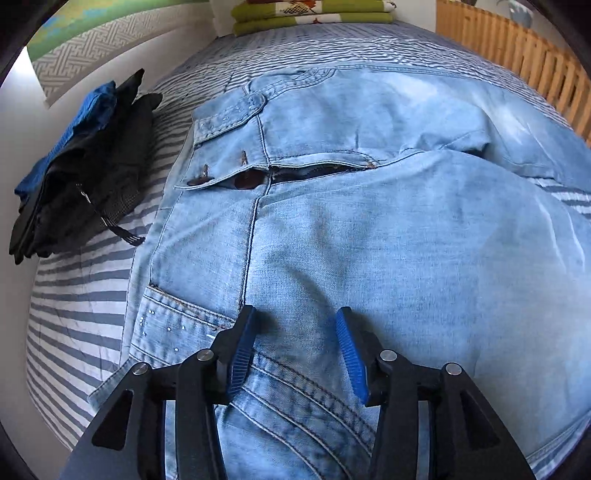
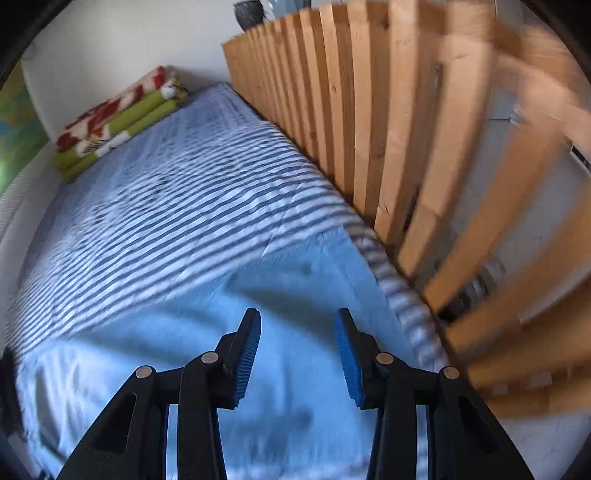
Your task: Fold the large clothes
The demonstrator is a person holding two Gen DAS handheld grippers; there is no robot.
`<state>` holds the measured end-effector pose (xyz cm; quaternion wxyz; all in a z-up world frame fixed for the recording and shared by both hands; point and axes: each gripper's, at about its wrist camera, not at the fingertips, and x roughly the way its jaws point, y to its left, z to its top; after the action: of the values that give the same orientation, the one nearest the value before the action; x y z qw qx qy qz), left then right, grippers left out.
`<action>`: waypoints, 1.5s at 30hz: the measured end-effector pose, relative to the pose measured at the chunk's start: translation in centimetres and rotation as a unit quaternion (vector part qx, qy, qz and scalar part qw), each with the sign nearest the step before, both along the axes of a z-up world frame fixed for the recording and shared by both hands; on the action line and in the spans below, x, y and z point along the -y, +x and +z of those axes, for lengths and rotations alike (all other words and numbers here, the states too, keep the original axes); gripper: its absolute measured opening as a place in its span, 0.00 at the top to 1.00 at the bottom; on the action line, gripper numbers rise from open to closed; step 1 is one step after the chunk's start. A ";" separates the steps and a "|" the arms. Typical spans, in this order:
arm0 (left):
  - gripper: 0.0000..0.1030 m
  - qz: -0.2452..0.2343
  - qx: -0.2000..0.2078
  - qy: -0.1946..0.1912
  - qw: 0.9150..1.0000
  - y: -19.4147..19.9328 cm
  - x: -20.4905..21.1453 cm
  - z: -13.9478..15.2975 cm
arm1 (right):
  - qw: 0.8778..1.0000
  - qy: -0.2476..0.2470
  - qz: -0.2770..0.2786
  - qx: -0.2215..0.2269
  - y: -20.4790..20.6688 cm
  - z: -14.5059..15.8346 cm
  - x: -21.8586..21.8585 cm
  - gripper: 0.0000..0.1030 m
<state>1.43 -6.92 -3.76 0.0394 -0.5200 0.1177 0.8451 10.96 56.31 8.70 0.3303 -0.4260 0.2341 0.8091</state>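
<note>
Left gripper (image 1: 295, 325), black frame with blue ribbed pads (image 1: 242, 354), stood partly open, nothing pinched between the pads; denim lay under the gap but neither pad pressed it. It hovered over the pair of light blue denim jeans (image 1: 369, 240), close to the stitched waistband and a back pocket with small studs (image 1: 173, 317). Jeans were spread across the bed and folded over on themselves, with an open fly and dark buttons (image 1: 221, 177) showing near the middle. Beneath them, the blue-and-white striped bedsheet (image 1: 74, 314). To the left of the jeans, apart from them, sat a pile of folded dark clothes with a blue item on top (image 1: 85, 166), close to the white wall. At the far end of the bed, a folded green, white and red patterned blanket (image 1: 310, 14). A light wooden slatted rail (image 1: 517, 62) ran along the right side of the bed.

Right gripper (image 2: 297, 328), same black frame and blue pads (image 2: 247, 362), also partly open and empty. View was motion-blurred. It hung over a smooth stretch of the light blue jeans fabric (image 2: 258, 288), near the edge of the bed. Striped sheet (image 2: 166, 192) extended beyond, the folded blanket (image 2: 118, 118) lay at the far corner, and the wooden slats (image 2: 388, 129) stood just beside the mattress on the right.
</note>
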 end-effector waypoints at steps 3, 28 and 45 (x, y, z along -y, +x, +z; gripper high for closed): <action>0.50 0.002 0.004 -0.002 1.000 -0.3 -0.2 0.0 | 1.000 0.004 0.001 0.020 -3.0 -2.1 -2.5 0.63; 0.41 0.005 -0.005 -0.006 1.000 -1.1 -0.1 -0.2 | 0.994 0.066 0.033 0.078 -6.5 -6.6 -5.6 0.77; 0.41 -0.002 -0.010 -0.015 1.000 -0.8 -0.2 -0.3 | 0.989 0.119 0.039 0.075 -0.3 -1.6 -0.5 0.59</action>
<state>0.59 -6.68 -4.05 0.0319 -0.5118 0.1319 0.8483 10.67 56.77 7.11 0.3640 -0.4520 0.0936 0.8090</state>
